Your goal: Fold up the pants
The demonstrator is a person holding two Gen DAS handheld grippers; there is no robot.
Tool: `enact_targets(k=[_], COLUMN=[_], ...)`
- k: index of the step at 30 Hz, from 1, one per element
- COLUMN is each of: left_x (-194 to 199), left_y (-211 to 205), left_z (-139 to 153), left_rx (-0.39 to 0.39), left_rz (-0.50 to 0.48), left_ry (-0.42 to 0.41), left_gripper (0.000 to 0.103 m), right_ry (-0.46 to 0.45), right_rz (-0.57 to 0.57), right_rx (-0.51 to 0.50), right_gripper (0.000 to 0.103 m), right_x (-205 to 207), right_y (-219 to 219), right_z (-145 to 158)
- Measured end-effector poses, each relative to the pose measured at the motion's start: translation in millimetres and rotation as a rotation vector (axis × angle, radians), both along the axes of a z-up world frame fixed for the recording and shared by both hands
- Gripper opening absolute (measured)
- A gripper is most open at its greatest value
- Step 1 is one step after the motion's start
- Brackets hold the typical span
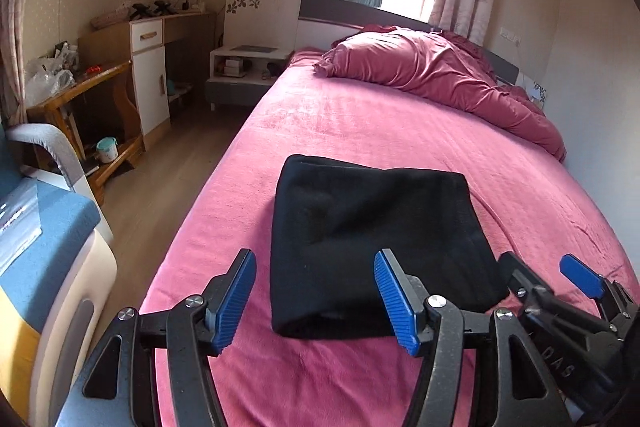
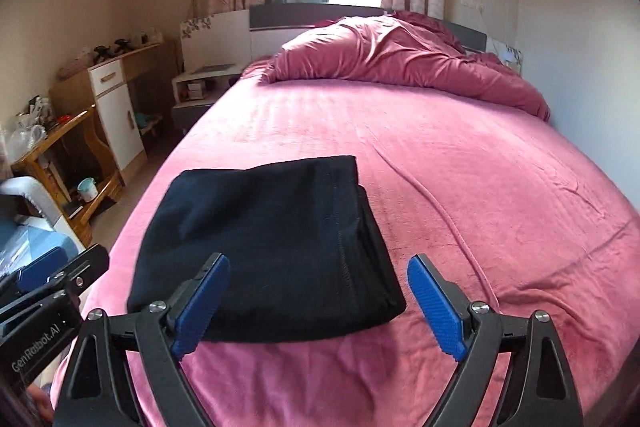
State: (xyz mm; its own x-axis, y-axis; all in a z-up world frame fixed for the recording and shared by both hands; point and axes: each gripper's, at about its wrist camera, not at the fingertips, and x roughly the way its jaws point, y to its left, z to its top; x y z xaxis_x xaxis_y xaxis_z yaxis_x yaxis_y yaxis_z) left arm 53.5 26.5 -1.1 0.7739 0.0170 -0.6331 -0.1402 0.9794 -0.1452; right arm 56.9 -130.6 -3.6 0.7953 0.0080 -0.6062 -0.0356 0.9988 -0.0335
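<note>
The black pants (image 1: 372,239) lie folded into a compact rectangle on the pink bed sheet (image 1: 360,123), near the bed's foot; they also show in the right wrist view (image 2: 272,243). My left gripper (image 1: 316,301) is open and empty, hovering just before the pants' near left edge. My right gripper (image 2: 318,307) is open and empty, hovering before the pants' near right corner. The right gripper also shows at the lower right of the left wrist view (image 1: 548,273). Part of the left gripper shows at the left edge of the right wrist view.
A crumpled maroon duvet (image 1: 448,75) lies at the head of the bed. A white nightstand (image 1: 240,67), a desk with a cabinet (image 1: 148,75) and a wooden side table (image 1: 80,95) stand left of the bed. A blue-cushioned chair (image 1: 44,235) is at the near left.
</note>
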Motion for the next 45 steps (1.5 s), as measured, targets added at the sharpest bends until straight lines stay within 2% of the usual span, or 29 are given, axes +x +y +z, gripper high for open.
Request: enact_targets(k=[4,7,11,16,21,45], left_x=[-16.2,-25.7,-37.8,-45.5,-49.1,-50.9], left_y=[0.9,-1.6,-6.9,-12.3,-10.1,-10.2], left_z=[5.7,11.0,17.8,20.8,19.8,13.5], left_rx=[-0.008,0.017,0.036,0.090,0.069,0.065], left_rz=[-0.003,0.004,-0.003,0.028,0.031,0.032], left_ry=[-0.013,-0.030,-0.060,-0.062,-0.060,-0.041], left_gripper=[0.069,0.075,0.079,0.079,0.079,0.079], right_ry=[-0.023,-0.033,-0.045,-0.039,-0.033,0.002], right_rz=[-0.008,-0.002,-0.008,-0.023,-0.024,-0.022], right_rx=[0.025,0.018,0.009,0.009,0.002,-0.011], right_gripper=[0.091,0.091,0.091,0.091,0.091,0.091], right_x=[-19.0,-28.0,-36.4,-40.9,-44.5,-44.5], right_y=[-3.1,-2.7,-2.0,-5.9,-9.0,-11.0], right_z=[4.2,8.6,12.2,10.3,8.4,-1.1])
